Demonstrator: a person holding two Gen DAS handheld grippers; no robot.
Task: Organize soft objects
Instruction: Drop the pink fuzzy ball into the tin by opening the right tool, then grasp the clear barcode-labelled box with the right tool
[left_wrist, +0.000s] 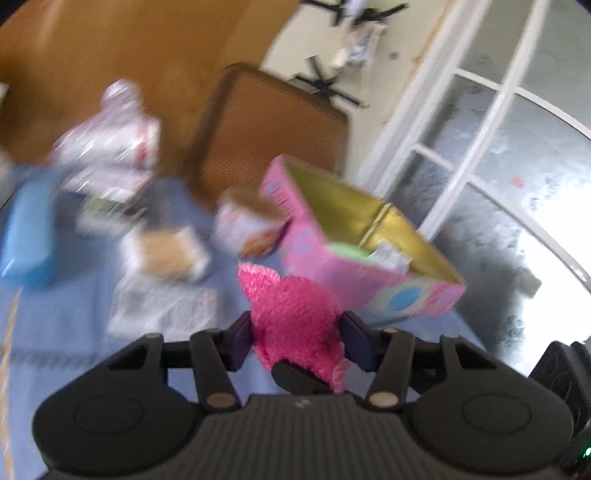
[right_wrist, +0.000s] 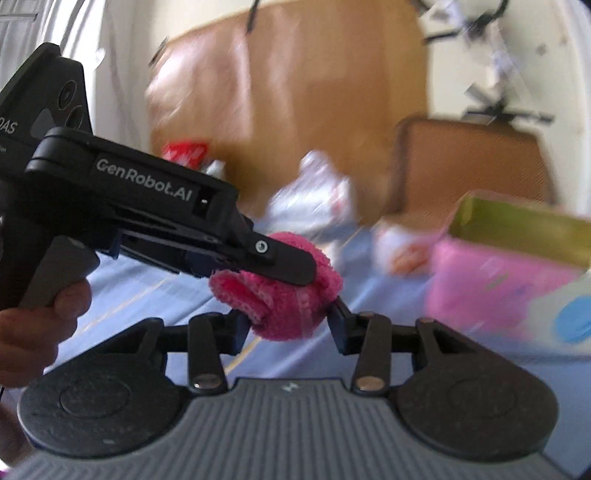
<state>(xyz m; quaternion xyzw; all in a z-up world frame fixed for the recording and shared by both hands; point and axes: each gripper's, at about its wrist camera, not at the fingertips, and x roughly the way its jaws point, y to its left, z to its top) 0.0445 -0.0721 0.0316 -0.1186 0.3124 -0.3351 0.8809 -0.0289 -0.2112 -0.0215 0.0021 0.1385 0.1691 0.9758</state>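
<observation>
Pink fuzzy cloth bundle (right_wrist: 284, 299) pinched by both your left hand-held gripper (left_wrist: 295, 341) and right hand-held gripper (right_wrist: 286, 326), open pink cardboard box (left_wrist: 354, 254) just beyond, blurred packets (left_wrist: 107, 147) on blue desk cover (left_wrist: 66, 314).

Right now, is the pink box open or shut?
Open. The pink cardboard box has no lid on, so its gold inside and some things in it show.

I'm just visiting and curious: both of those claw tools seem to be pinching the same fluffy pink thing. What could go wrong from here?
Three things, I'd guess.

1. Both the left gripper and the right gripper clamp the fluffy pink knitted cloth; pulling apart could stretch it or tear it loose.

2. If one lets go carelessly, the cloth may drop onto the blue table cover instead of the open pink cardboard box with gold lining.

3. The tools sit very close and could knock together.
</observation>
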